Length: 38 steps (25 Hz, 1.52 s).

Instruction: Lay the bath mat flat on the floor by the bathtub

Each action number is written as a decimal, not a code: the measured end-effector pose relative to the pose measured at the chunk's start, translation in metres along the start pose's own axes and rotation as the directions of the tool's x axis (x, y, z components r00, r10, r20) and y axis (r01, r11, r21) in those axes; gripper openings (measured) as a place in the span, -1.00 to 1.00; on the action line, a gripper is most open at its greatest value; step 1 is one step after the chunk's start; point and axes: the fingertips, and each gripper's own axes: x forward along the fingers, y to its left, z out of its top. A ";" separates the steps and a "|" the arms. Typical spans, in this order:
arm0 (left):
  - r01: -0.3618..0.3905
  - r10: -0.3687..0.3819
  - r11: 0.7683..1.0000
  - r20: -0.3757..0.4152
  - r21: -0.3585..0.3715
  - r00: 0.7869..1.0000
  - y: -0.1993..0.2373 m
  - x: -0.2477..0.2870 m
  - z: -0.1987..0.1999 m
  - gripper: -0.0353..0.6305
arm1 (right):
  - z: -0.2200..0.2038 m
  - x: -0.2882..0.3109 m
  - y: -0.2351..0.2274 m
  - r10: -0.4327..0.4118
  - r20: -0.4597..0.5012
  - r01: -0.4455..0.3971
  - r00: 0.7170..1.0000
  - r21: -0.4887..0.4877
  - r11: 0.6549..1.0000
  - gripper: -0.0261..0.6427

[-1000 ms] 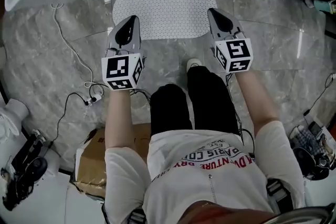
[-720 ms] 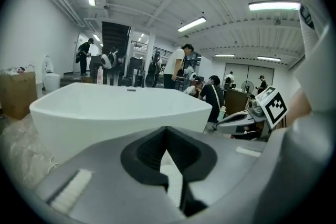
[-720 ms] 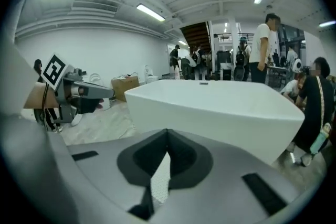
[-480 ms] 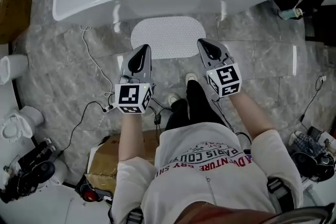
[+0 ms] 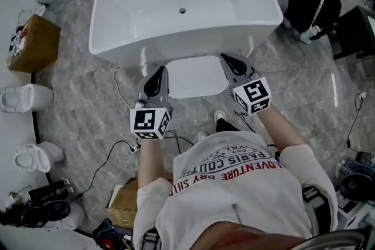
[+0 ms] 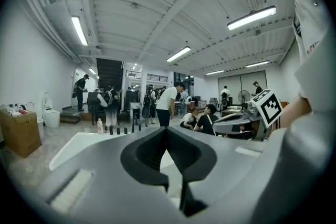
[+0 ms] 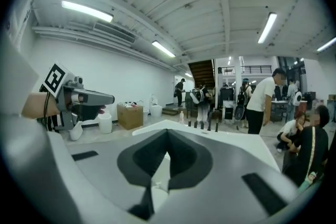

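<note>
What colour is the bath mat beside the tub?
The bath mat is white, faintly dotted; clearest in the head view.

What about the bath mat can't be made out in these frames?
1. Bath mat side ends: head view, covered by the left gripper and right gripper, so flatness there is unconfirmed.
2. Mat's far edge: head view, runs into the bathtub outline; gap or contact unclear.
3. Mat texture: too small in the head view; both gripper views look over the bathtub, missing it.

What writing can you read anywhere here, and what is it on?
"PARIS COU...": white shirt, upside down, cut off.
"ADVENTURE DRY SHI...": same shirt, cut off.
Cubes on left gripper and right gripper: square patterns, no words.
Cardboard box: print too small to read.
</note>
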 end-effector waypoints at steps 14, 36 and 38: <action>-0.009 0.002 0.998 0.095 0.068 0.995 -0.019 -0.034 0.066 -0.86 | 0.066 -0.051 0.005 -0.024 0.155 0.028 0.988 -0.028 0.999 -0.90; 0.000 -0.003 0.999 0.053 0.050 0.999 -0.011 -0.036 0.059 -0.86 | 0.068 -0.044 0.015 -0.030 0.153 0.032 0.988 -0.008 0.999 -0.90; -0.005 0.002 0.999 0.051 0.047 0.999 -0.010 -0.036 0.059 -0.86 | 0.067 -0.044 0.014 -0.029 0.153 0.031 0.988 -0.009 0.999 -0.90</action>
